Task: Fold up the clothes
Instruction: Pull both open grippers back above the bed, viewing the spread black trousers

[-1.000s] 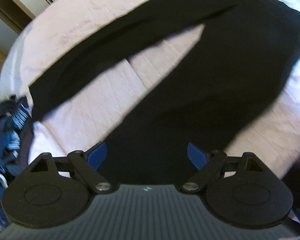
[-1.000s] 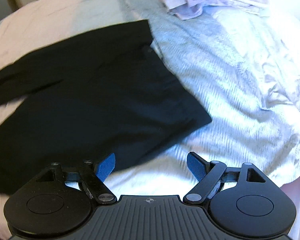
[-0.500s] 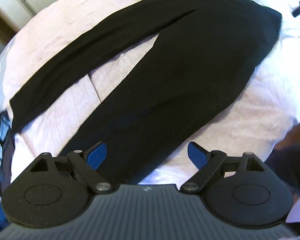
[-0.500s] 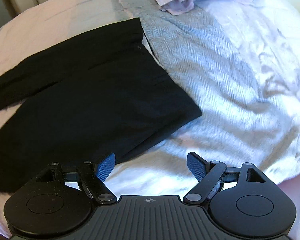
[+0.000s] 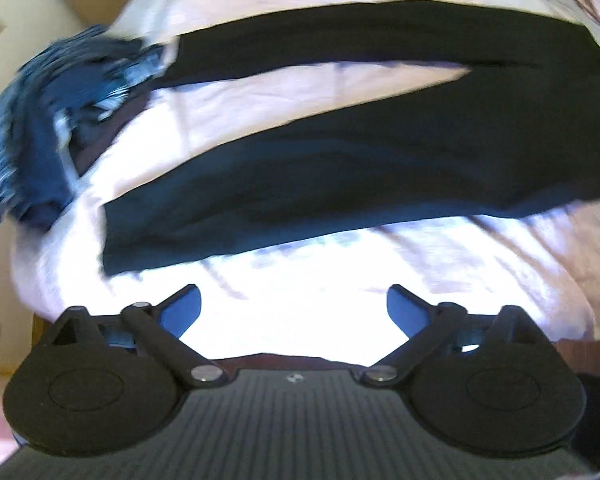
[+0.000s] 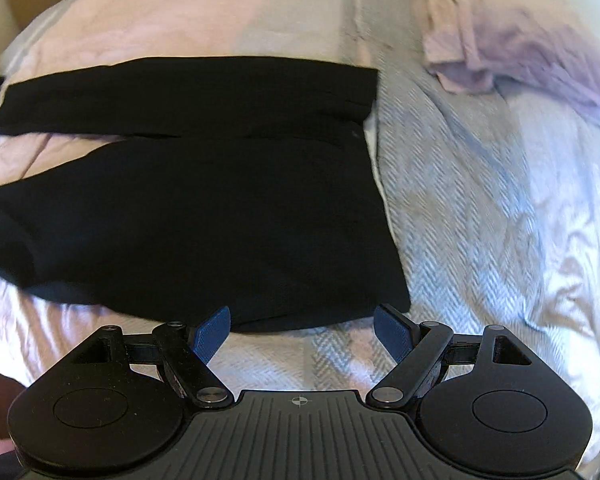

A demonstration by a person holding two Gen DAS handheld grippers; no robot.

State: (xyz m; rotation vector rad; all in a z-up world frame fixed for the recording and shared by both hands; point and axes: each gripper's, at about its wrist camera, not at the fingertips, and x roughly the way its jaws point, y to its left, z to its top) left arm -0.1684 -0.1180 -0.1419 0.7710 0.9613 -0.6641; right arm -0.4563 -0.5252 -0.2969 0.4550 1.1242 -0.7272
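Black trousers (image 5: 380, 168) lie flat on pink bedsheet (image 5: 300, 92), legs splayed toward 9 o'clock. Left gripper (image 5: 294, 306): jaws just opened wider, nothing between. Right gripper (image 6: 302, 330): jaws apart, empty, at waistband corner (image 6: 396, 300). We judge next step: bring near leg onto far leg. We grip hem and waistband together, lift evenly, keep clear of blue garment pile (image 5: 40, 128).

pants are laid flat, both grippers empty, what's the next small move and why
Probably lower the left hand-held gripper onto the near leg's hem of the black pants. Its jaws have just been opening, with only bedsheet between them. The legs lie spread apart, so one must fold over the other. The right hand-held gripper is open at the waist corner.
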